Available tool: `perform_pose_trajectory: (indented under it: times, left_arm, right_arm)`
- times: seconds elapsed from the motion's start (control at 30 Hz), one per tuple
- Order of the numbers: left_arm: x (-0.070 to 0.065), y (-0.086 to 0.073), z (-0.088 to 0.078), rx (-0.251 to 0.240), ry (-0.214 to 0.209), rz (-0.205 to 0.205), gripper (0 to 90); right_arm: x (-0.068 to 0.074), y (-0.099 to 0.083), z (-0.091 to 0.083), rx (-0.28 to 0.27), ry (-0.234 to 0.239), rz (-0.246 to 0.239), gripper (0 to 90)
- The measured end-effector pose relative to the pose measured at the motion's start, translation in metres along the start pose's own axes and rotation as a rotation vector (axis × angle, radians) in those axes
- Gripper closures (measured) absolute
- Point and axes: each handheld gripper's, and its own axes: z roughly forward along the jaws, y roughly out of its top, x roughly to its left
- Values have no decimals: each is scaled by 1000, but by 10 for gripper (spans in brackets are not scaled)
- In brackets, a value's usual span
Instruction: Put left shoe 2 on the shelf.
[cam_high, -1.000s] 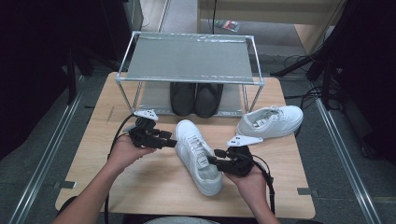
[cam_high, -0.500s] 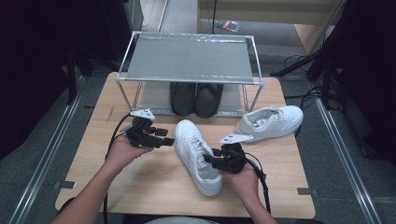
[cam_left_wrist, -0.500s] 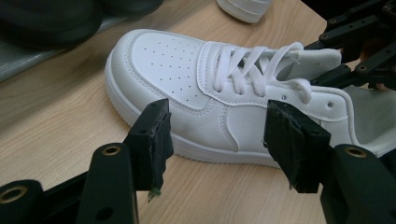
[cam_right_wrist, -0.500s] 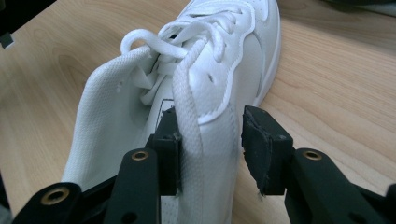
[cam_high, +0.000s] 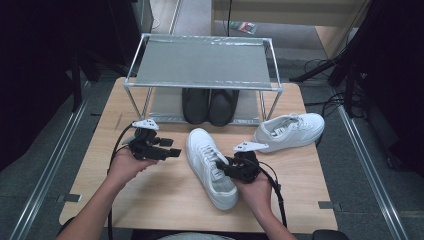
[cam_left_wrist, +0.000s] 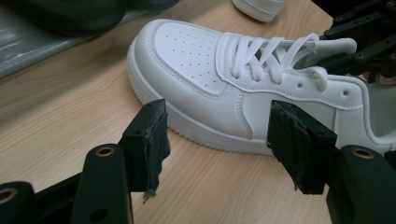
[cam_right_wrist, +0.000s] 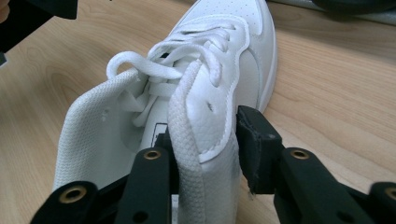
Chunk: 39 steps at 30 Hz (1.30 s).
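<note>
A white sneaker (cam_high: 210, 167) lies on the wooden table (cam_high: 150, 200), toe toward the rack. My right gripper (cam_high: 223, 168) grips its collar from the right: one jaw sits inside the opening, the other presses the outer side wall (cam_right_wrist: 210, 116), and the jaws have just been closing on it. In its own view the right gripper (cam_right_wrist: 205, 149) pinches that padded wall. My left gripper (cam_high: 174, 152) stands open just left of the sneaker, apart from it. Its jaws have just been opening, and the left gripper (cam_left_wrist: 219, 140) has nothing between its pads; the sneaker (cam_left_wrist: 196, 70) lies beyond them.
A second white sneaker (cam_high: 290, 131) sits at the table's right. A pair of black shoes (cam_high: 210, 105) stands on the lower shelf of the metal rack (cam_high: 202, 62) at the back. Bare wood lies in front of and left of the sneaker.
My right gripper has moved left onto the sneaker's collar and its jaws have closed on the side wall. The left gripper has stayed about where it was.
</note>
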Motion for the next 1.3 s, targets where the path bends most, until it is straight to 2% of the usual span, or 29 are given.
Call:
perform_pose_trajectory:
  times: [0.13,0.33,0.4,0.57,0.67,0.77,0.83,0.93,1.07,1.1,1.2,1.3]
  left_arm:
    - [5,-4,-8,-26,4,-16,394]
    - [11,-12,-17,-47,36,-41,396]
    - [12,-13,-20,-56,31,-45,397]
    - [14,-18,-27,-76,37,-50,400]
    - [16,-21,-30,-78,45,-65,398]
    - [15,-23,-34,-90,50,-69,398]
    - [16,-26,-35,-83,62,-65,397]
    - [17,-30,-39,-85,72,-71,397]
    - [19,-33,-45,-102,65,-94,397]
    - [19,-33,-47,-102,71,-92,397]
    - [18,-34,-49,-111,74,-98,398]
    - [19,-36,-50,-109,80,-101,398]
  right_arm:
    - [2,2,-1,-8,-36,-15,771]
    - [-3,7,-1,-3,-26,17,813]
    - [-4,9,-2,-3,-21,16,827]
    - [-7,17,-4,-1,18,8,834]
    - [-9,22,-5,26,49,-17,835]
    - [-12,24,-6,51,96,-4,837]
    - [-13,28,-6,73,128,-17,839]
    - [-12,40,-6,103,161,-72,839]
    - [-15,53,-7,102,217,-102,837]
    - [-16,57,-7,93,236,-130,837]
    - [-21,67,-9,90,275,-159,837]
    - [-24,80,-12,92,307,-212,837]
